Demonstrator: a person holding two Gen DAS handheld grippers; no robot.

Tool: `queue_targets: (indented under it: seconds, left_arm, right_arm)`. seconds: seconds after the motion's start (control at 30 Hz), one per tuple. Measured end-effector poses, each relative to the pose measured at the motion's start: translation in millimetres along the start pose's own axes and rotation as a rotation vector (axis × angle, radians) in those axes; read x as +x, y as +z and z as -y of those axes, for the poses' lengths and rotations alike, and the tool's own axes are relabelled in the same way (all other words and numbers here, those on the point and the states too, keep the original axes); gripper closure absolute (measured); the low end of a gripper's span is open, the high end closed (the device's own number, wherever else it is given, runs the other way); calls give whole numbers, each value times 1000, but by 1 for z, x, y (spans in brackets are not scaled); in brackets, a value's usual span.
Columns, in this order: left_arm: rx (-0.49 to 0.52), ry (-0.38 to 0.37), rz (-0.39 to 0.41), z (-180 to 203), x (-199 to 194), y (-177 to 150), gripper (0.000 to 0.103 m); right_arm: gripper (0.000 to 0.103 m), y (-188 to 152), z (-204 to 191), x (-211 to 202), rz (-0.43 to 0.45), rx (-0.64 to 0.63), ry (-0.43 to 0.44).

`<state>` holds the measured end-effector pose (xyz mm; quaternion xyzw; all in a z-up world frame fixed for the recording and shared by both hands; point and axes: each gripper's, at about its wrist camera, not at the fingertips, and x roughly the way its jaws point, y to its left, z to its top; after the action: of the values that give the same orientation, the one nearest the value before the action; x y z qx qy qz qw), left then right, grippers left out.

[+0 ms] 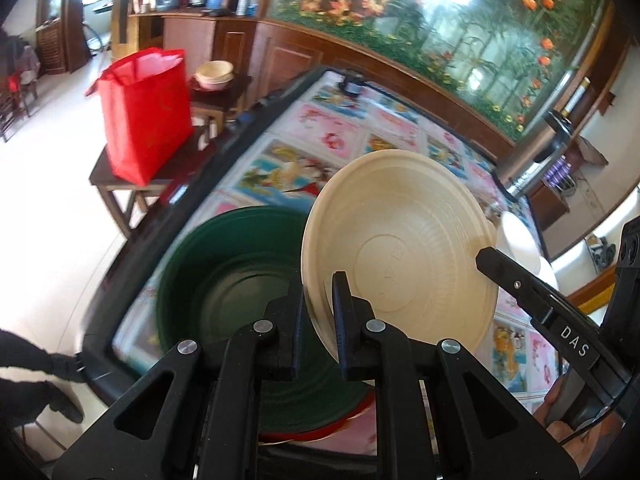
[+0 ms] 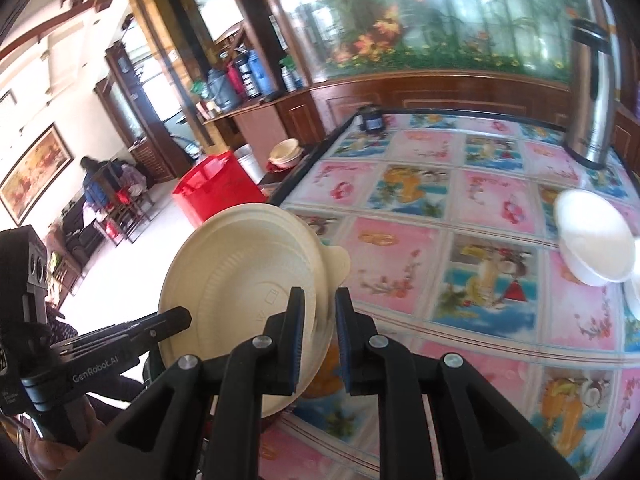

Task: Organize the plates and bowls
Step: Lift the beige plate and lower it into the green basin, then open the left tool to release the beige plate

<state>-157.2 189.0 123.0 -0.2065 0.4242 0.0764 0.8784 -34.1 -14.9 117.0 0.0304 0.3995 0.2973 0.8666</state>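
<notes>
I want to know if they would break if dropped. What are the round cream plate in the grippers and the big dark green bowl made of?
The round cream plate looks like moulded plastic or pressed fibre: matte, thin-rimmed, with raised rings and embossed marks. The big dark green bowl looks like plastic, smooth with a slight sheen and faint rings inside. Neither looks like glass or china, though I can't be sure.

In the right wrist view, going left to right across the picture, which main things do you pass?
Other claw's arm → red bag → cream plate held in this claw → white bowl on the patterned table.
</notes>
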Motion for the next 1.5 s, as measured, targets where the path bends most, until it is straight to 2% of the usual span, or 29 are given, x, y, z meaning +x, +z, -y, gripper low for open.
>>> queue_targets:
  seconds: [0.3,0.47,0.6,0.73,0.77,0.83,0.9,0.97,1.07,1.13,1.17,1.23,1.33,1.5]
  left_arm:
    - [-50,76,-59,-50,16,-17,90]
    - [-32,104,-72,-51,25,-24,89]
    - [-6,127,-56,-45,26,-25,89]
    - [12,151,-38,-44,29,-26,84]
    - [9,150,-35,-45,29,-26,84]
    - [8,157,-28,-45,29,-27,84]
    - [21,182,-16,-42,28,-27,83]
    - [37,220,11,-39,25,-28,74]
    - [34,200,57,-39,14,-25,63]
    - [44,243,105,-37,6,-24,38]
    - [48,255,130,-36,2,-23,33]
    - [53,256,190,-33,-8,-21,32]
    - [57,254,225,-26,-14,-16,32]
    - [107,221,228,3,-6,-11,32]
  right_arm:
    - [88,-17,-39,50,-119,-90,23]
    - [88,-26,-47,58,-159,-128,8]
    - [88,-29,-51,59,-144,-153,-20]
    - [88,-28,-48,62,-142,-144,-25]
    - [86,-28,-47,62,-140,-138,-28]
    - [70,-28,-45,64,-142,-126,-22]
    - [64,-29,-46,65,-146,-128,-12]
    - [64,-30,-49,65,-138,-142,-14]
    - [64,-30,-49,62,-115,-147,-27]
    - [63,-29,-47,60,-110,-134,-19]
    - [63,-29,-46,60,-112,-130,-12]
    - [63,-29,-44,57,-106,-119,-6]
    - [62,-29,-39,50,-95,-105,3]
    - [58,-29,-28,35,-74,-102,-21]
